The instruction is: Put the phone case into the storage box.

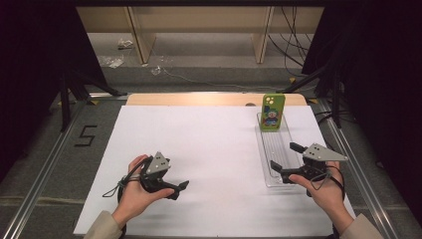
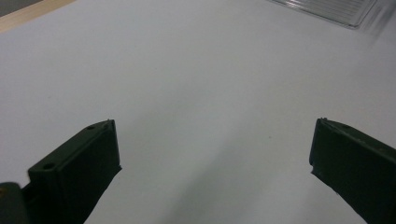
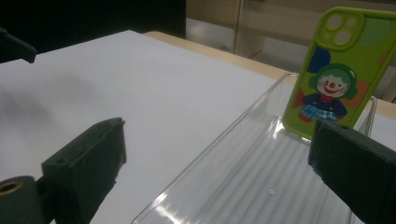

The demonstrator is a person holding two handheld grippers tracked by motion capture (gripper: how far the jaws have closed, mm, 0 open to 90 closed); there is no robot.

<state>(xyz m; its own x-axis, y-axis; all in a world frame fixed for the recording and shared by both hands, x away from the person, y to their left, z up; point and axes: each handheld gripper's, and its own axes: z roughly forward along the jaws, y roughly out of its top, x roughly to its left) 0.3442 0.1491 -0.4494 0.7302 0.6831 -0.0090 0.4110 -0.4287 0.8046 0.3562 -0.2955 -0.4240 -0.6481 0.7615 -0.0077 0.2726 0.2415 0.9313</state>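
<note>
since the green phone case (image 1: 272,112) stands upright at the far end of the clear tray (image 1: 291,180), about 11 o'clock from the wide-open, empty right gripper (image 1: 283,156), that hand is nearer than the open left gripper (image 1: 180,188).

the worktop (image 1: 199,149) is showing a matt white covering, smooth like paper, with a strip of pale wood (image 1: 189,99) lying bare at its far edge. the tray (image 3: 261,186) is looking like clear glossy plastic, ribbed along its floor and catching glints. the phone case (image 3: 343,70) is looking like smooth green plastic with a printed clown. both grippers' jaws are looking matt black, slightly rough.
</note>
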